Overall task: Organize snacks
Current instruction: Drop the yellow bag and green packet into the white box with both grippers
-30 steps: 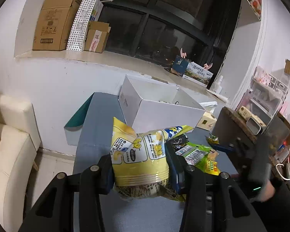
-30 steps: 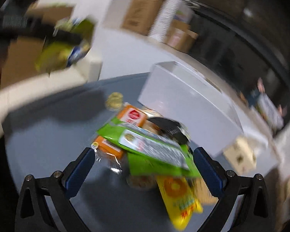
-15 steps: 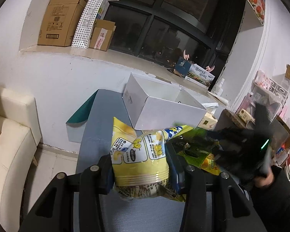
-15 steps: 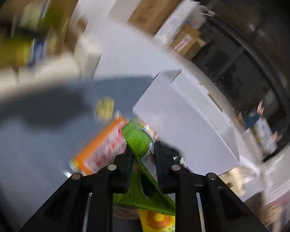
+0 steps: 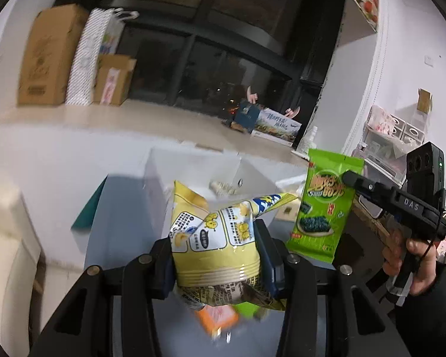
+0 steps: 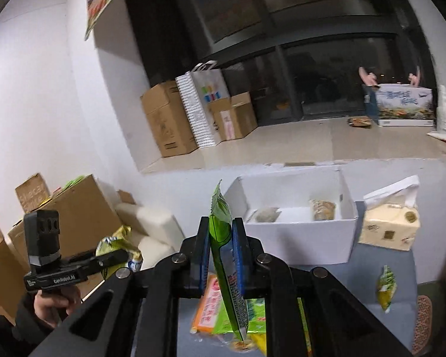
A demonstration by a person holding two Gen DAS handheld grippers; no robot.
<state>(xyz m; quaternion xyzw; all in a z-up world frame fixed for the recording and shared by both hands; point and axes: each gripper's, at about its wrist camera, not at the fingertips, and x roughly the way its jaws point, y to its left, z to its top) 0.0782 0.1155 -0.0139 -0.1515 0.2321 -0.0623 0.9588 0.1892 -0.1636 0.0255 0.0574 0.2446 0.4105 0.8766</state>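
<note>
From my left wrist view, the left gripper [image 5: 215, 255] is clamped on the yellow snack bag [image 5: 214, 244], and the green seaweed packet's [image 5: 324, 205] front faces me.

Right wrist view: right gripper [image 6: 221, 251] pinches that packet edge-on, and I see inside the white box [image 6: 297, 247] on the table [image 6: 356, 315].

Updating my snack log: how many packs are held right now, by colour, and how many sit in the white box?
Yellow bag, held: 1
Green seaweed pack, held: 1
Pale packs in white box: 2
Total: 4
</note>
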